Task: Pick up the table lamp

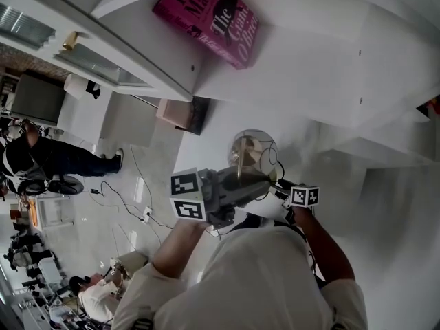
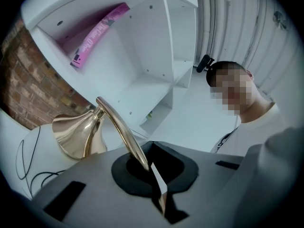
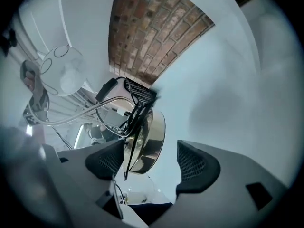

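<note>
Before the shelf, left tool points level, clenched on the table lamp; right tool gapes.

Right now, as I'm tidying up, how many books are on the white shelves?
1: a pink book with white lettering sits in one compartment of the white shelf unit. Other compartments are partly out of view, so more may be hidden.

The shiny brass table lamp, curved stem pinched in the left claw, hangs tilted.
</note>
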Demonstrator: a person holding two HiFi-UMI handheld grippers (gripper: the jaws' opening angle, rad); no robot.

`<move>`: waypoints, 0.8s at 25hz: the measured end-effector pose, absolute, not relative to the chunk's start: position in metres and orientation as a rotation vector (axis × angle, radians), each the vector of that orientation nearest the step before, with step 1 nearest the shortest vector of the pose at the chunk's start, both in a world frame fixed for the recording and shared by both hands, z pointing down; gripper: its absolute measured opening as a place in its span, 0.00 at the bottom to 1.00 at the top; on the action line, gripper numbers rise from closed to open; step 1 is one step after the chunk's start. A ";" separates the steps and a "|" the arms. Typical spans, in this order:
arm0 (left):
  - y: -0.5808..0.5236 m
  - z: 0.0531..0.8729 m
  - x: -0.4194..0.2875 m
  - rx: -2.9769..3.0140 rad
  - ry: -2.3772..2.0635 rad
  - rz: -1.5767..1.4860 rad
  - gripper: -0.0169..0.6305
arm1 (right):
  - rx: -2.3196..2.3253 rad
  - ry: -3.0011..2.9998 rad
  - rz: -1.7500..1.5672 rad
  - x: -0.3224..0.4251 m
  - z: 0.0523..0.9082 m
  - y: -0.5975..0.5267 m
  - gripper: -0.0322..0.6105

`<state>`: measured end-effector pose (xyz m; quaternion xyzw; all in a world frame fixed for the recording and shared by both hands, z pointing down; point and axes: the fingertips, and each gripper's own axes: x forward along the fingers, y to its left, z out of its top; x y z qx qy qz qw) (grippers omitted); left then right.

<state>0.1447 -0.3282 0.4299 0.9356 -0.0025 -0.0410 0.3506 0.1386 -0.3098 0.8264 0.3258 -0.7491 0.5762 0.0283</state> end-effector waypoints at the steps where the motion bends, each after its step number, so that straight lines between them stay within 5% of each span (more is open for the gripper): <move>1: -0.326 0.425 0.146 2.429 0.003 -0.107 0.04 | 0.995 -2.320 1.809 0.136 0.825 -0.311 0.61; 6: -0.314 0.402 0.148 2.448 0.055 -0.131 0.04 | 0.852 -2.396 1.965 0.111 0.806 -0.306 0.59; 20: -0.282 0.367 0.130 2.505 0.152 -0.143 0.04 | 0.788 -2.487 2.065 0.083 0.765 -0.288 0.33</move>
